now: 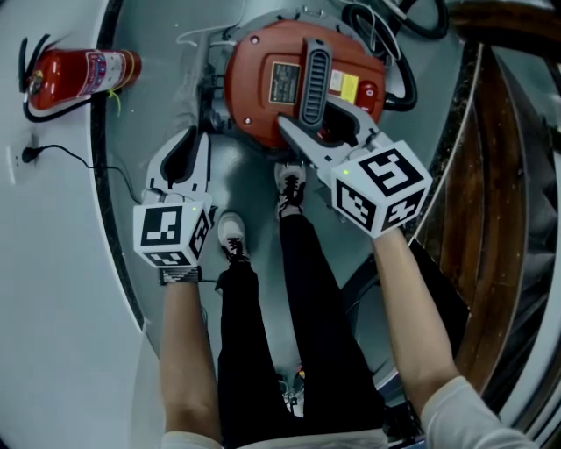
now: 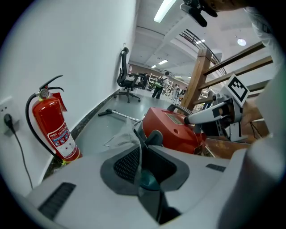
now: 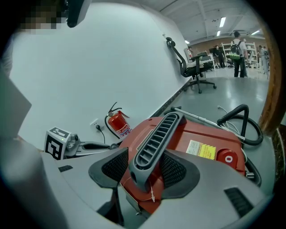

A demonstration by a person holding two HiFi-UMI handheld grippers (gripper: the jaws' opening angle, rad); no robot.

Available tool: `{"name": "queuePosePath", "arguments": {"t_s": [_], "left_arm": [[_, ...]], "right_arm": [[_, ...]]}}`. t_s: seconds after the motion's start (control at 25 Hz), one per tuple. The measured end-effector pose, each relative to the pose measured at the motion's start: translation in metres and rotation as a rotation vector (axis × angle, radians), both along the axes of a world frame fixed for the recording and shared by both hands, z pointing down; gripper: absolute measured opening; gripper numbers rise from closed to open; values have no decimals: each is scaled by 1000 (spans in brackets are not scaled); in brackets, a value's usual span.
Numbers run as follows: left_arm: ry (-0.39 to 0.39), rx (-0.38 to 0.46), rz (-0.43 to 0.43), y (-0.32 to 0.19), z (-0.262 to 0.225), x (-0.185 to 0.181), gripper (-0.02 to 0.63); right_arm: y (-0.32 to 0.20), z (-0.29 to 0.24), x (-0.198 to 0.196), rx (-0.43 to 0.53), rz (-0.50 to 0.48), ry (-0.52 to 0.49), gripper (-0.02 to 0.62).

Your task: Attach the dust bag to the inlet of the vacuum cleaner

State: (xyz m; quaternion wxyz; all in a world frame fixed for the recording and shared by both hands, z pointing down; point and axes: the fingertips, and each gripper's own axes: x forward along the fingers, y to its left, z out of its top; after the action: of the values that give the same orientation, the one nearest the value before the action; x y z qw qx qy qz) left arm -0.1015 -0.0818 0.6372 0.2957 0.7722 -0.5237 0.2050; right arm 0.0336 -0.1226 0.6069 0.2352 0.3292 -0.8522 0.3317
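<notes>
Open office hall: swivel chair (image 3: 195, 67), ceiling strip lights (image 2: 164, 10), fire extinguisher (image 2: 53, 127).

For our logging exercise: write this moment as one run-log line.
left gripper: shut on bag | right gripper: shut on handle | vacuum: on floor

No words legible anywhere.
Round red plastic vacuum cleaner (image 1: 259, 105): grey rating plate (image 1: 285, 83) on the lid, print too fine. Yellow warning sticker (image 3: 201, 150) with black lines of text, unreadable. Red button bearing a white ring mark (image 3: 228, 159).
Red cylindrical fire extinguisher (image 2: 53, 127): white-and-red label (image 2: 61, 136), characters not resolvable.
Left marker cube (image 1: 171, 232) and right marker cube (image 1: 383, 188): black-and-white square code patterns, no letters.
</notes>
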Motion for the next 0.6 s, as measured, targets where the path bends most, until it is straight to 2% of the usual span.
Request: {"name": "queuePosePath", "arguments": {"t_s": [0.12, 0.2, 0.4, 0.6], "left_arm": [[-53, -7, 18, 3, -2, -1, 60], [-51, -11, 22, 4, -6, -3, 89], [-42, -6, 65, 4, -20, -3, 89], [-31, 0, 72, 3, -39, -6, 80]], "right_arm": [[3, -1, 3, -6, 1, -6, 230], [6, -5, 8, 10, 16, -1, 229], [15, -20, 20, 25, 65, 8, 215], [22, -41, 19, 34, 74, 16, 201]]}}
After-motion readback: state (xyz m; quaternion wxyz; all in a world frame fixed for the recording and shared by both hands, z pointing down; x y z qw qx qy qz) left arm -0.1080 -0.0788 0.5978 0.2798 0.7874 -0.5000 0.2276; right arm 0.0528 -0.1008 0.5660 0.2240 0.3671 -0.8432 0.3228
